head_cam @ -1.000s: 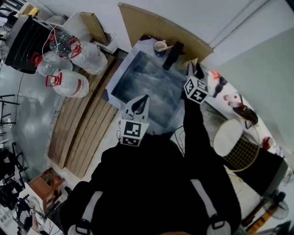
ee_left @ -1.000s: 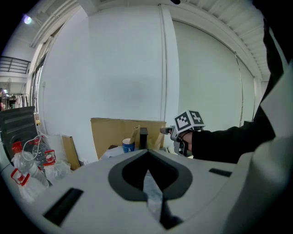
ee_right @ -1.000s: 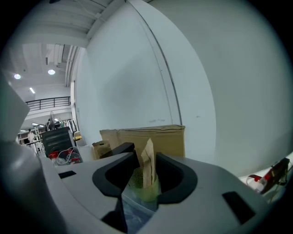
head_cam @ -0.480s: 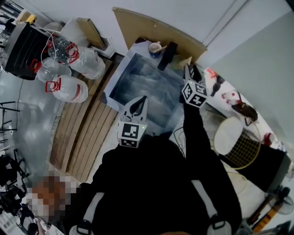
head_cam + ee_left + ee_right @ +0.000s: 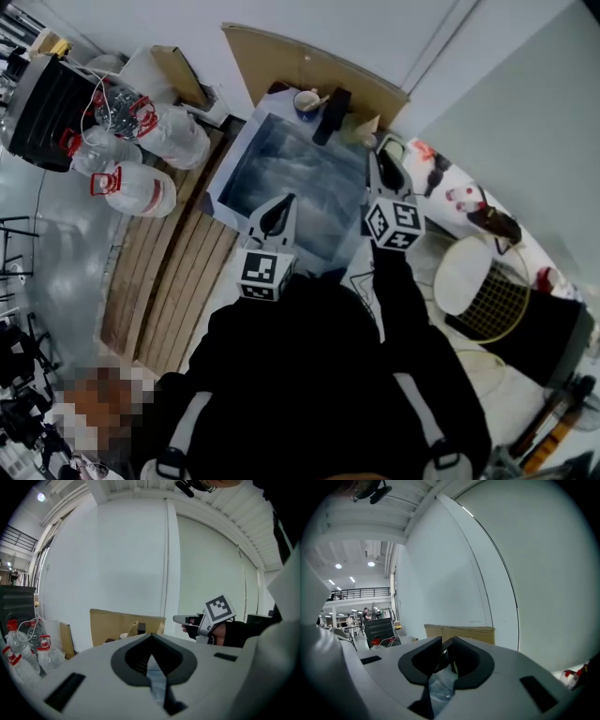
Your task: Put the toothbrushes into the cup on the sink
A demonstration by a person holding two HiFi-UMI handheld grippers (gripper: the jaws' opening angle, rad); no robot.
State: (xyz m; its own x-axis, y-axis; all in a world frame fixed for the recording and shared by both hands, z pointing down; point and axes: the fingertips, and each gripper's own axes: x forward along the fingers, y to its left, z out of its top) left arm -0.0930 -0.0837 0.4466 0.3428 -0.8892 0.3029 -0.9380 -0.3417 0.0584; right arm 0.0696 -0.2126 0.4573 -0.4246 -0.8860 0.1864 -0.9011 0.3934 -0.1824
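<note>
A white and blue cup (image 5: 305, 101) stands at the back rim of the steel sink (image 5: 246, 150), with a pale handle sticking out of it. My left gripper (image 5: 281, 208) hovers over the sink's near edge, shut and empty; its jaws (image 5: 151, 654) meet with no gap. My right gripper (image 5: 382, 167) is over the counter right of the sink, near a pale green item (image 5: 395, 146) I cannot identify. Its jaws (image 5: 446, 654) are closing, a narrow gap is left, and I see nothing between them. No loose toothbrush is clearly visible.
A black object (image 5: 328, 114) lies beside the cup, and a cardboard sheet (image 5: 309, 66) leans on the wall behind. Water jugs (image 5: 141, 183) and wooden planks (image 5: 169, 272) are on the floor to the left. A round white stool (image 5: 464, 277) and wire basket (image 5: 502, 314) stand to the right.
My right gripper has drawn back from the sink's far end toward my body, and its jaws look narrower. The left gripper has hardly moved.
</note>
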